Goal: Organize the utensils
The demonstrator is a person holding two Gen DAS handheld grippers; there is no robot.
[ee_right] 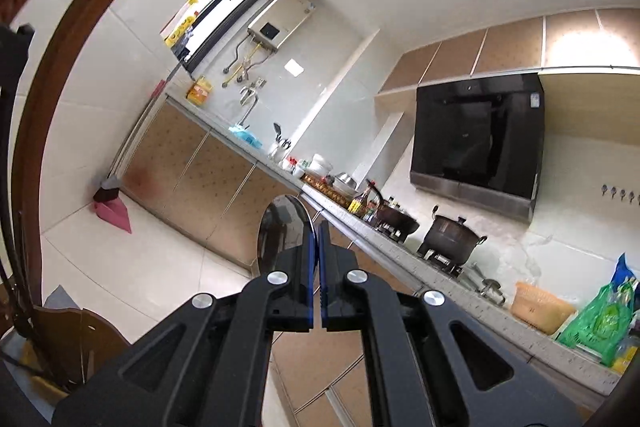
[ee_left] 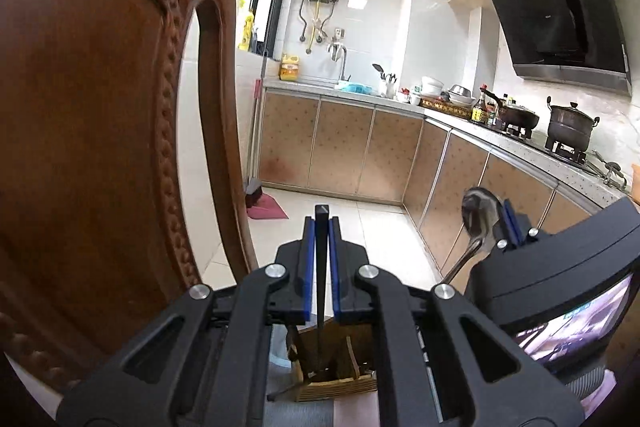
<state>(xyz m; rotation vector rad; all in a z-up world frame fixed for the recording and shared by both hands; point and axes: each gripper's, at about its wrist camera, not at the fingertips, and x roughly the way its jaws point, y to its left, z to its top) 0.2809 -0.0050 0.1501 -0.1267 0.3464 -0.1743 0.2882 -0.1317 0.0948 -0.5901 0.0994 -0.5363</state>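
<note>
My left gripper (ee_left: 321, 227) is shut on a thin black utensil (ee_left: 321, 267) that looks like a chopstick. It stands upright, and its lower end reaches down into a wooden utensil holder (ee_left: 340, 383) below the fingers. My right gripper (ee_right: 319, 239) is shut on the edge of a metal spoon's bowl (ee_right: 282, 227), which sticks out ahead of the fingers to the left. In the left wrist view the same spoon (ee_left: 478, 213) and the right gripper (ee_left: 510, 223) hang at the right. The spoon's handle slants down toward the holder.
A carved brown chair back (ee_left: 100, 147) fills the left, close to both grippers (ee_right: 48, 87). Beyond lie a tiled floor, a broom with a pink dustpan (ee_left: 266, 211), cabinets, and a counter (ee_left: 520, 147) with pots, bottles and dishes.
</note>
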